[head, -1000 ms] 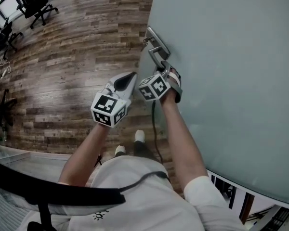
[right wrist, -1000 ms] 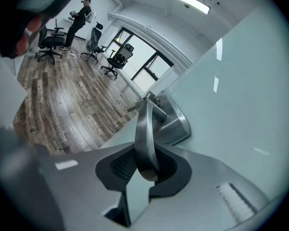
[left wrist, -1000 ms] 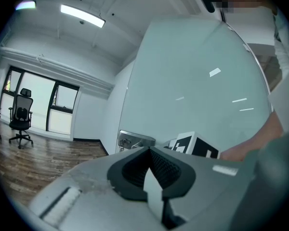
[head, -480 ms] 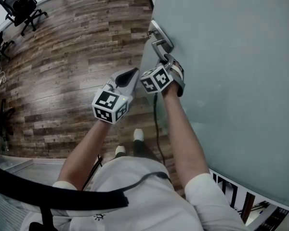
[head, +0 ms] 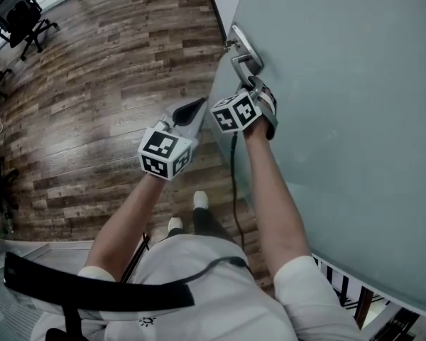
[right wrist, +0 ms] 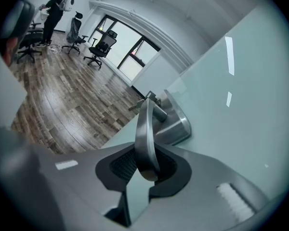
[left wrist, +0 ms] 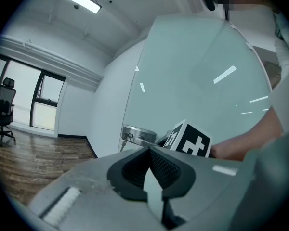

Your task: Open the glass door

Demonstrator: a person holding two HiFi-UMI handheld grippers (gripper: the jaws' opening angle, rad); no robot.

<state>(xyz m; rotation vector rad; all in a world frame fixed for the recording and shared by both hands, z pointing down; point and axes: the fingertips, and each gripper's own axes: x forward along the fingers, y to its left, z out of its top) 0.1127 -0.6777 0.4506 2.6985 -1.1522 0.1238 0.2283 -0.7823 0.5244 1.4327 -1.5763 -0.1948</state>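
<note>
- While the right gripper (right wrist: 145, 166) is clamped on the lever handle (right wrist: 144, 124), the task stands at its grasp-and-operate step. The free end of the metal lever sits between the ribbed pads, and the jaws are closed against it from both sides.
- Glass door (head: 341, 105): a frosted pane that fills the right of the head view. Its free edge runs down just beside the handle, above the wooden floor (head: 92, 84).
- Handle mount (right wrist: 176, 124): a metal plate fixed to the pane near that edge. The lever projects from it toward the person.
- Left gripper (head: 194, 109): it hangs beside the right one, apart from the door, with its jaws drawn together on nothing. It appears to have no part in this step.
- Progress, as a judgement: the handle is secured, but these views do not settle whether the latch is released or how far the pane stands from its frame.
- Next move, as a judgement: keep the clamp firm, hold the lever pressed down, and carry the pane along its hinge arc. A straight pull risks the smooth lever sliding out of the pads.
</note>
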